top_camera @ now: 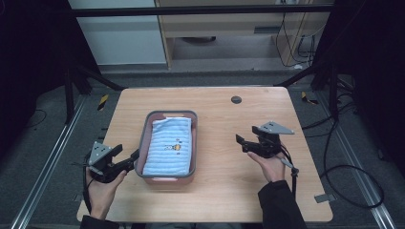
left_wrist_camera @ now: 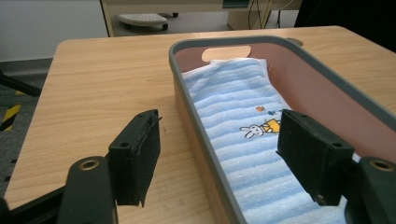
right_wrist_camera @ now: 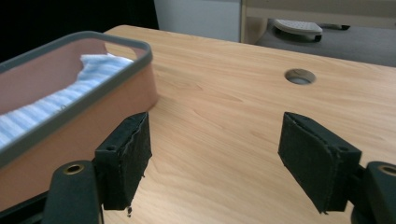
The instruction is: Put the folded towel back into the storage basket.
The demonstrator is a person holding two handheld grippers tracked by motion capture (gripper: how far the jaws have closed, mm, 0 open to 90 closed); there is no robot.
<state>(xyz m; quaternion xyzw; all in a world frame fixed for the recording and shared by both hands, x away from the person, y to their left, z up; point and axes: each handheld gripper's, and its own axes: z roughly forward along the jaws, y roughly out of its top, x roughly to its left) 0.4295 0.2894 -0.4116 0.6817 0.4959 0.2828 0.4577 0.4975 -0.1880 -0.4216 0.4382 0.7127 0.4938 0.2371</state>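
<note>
Light blue striped terry towel [top_camera: 168, 146] with a small cartoon rabbit print, folded and lying flat inside the pink plastic basket with a grey rim [top_camera: 142, 141], near the middle of the light wooden table [top_camera: 224, 191].

Far left: left gripper [top_camera: 134, 156] held low at the basket's near-left corner, jaws spread wide, nothing between them. Seen along its own jaws, one black pad [left_wrist_camera: 135, 156] outside the basket over bare wood, the other pad [left_wrist_camera: 313, 161] inside over the towel, grey rim running between the two. Whether either pad touches wall or cloth: cannot tell.

Centre: towel filling most of the basket floor, far edge bunched against the handle cut-out.

Right: right gripper [top_camera: 241, 142] well apart from the basket, hovering over bare table, jaws likewise spread and empty, aimed toward the basket's right wall [right_wrist_camera: 84, 116]. Round cable hole [top_camera: 236, 99] at the far side of the table.

Likely risks from here: closing the left jaws as they stand would pinch the basket wall, perhaps with a bit of cloth, rather than the towel alone; lifting then would tip or drag the light basket. Grabbing only the top layer would let the fold fall open. With the right gripper this far off, nothing steadies the basket.
</note>
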